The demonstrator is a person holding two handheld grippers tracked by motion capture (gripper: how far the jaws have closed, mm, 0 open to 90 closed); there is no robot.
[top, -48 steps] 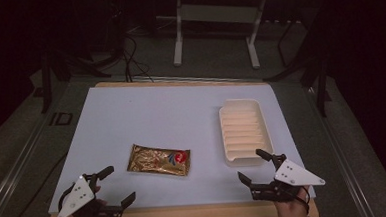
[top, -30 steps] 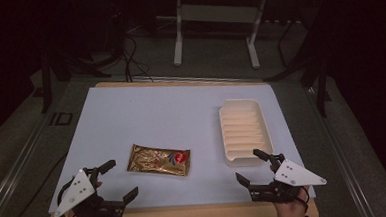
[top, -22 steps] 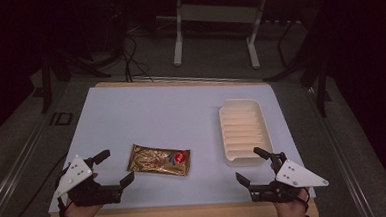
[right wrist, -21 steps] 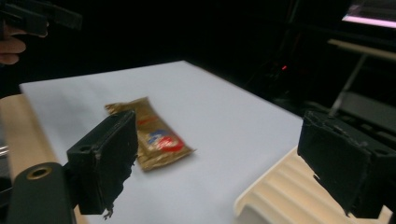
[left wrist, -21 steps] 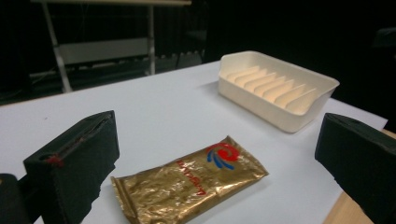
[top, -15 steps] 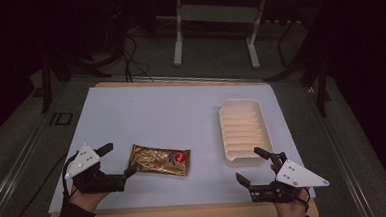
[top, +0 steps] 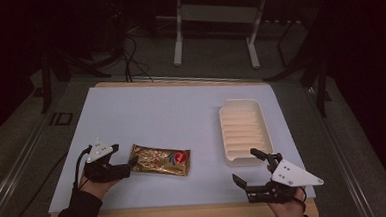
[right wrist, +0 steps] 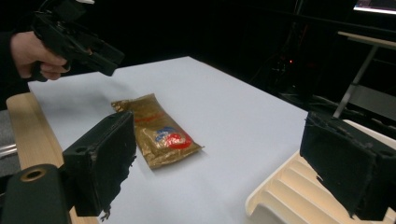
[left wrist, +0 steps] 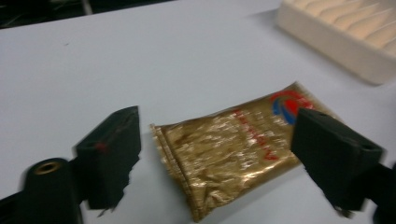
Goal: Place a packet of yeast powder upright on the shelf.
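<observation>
On the table (top: 181, 109) we see a packet (top: 161, 160) lying flat in the near left part and a tray (top: 245, 132) to its right, well apart from it. Our left gripper (top: 125, 159) sits just left of the packet, at its near end. Our right gripper (top: 245, 167) hangs over the table's near edge, just in front of the tray's near end.

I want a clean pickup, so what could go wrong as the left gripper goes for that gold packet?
The left gripper has just been closing, fingers not yet pressing on the gold packet. Closing on just the crimped edge could let the shiny foil slip out. The packet lies flat on the table, so the fingers may push it along instead.
</observation>
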